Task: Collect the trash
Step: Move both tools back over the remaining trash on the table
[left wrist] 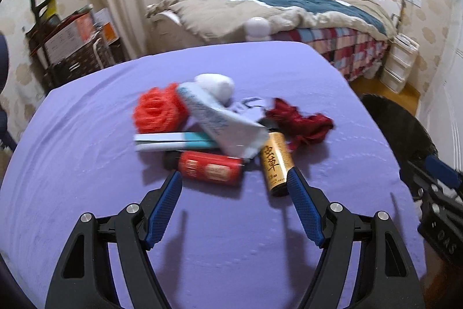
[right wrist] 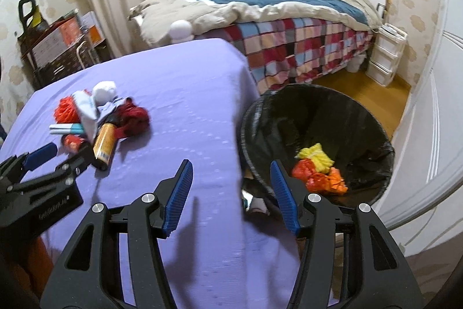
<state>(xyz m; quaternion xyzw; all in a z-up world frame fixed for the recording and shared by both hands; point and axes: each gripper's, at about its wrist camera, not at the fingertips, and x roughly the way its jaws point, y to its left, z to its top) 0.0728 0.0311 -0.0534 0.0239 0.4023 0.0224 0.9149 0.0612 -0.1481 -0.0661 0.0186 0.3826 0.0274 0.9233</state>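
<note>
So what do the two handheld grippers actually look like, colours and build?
Both match. The left gripper and right gripper each have two black plastic arms with slotted cutouts, silver round bolts at the pivots, and blue ribbed pads on the fingers. Pale lettering marks the left gripper's black body; it is too blurred to read.

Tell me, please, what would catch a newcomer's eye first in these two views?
Most likely the heap of trash in the middle of the purple-covered table: an orange-red mesh ball, a red can and a gold can lying on their sides. Next comes the black-lined bin just off the table's right edge, with yellow and orange bags already inside. Both the left gripper and right gripper are open and empty.
</note>
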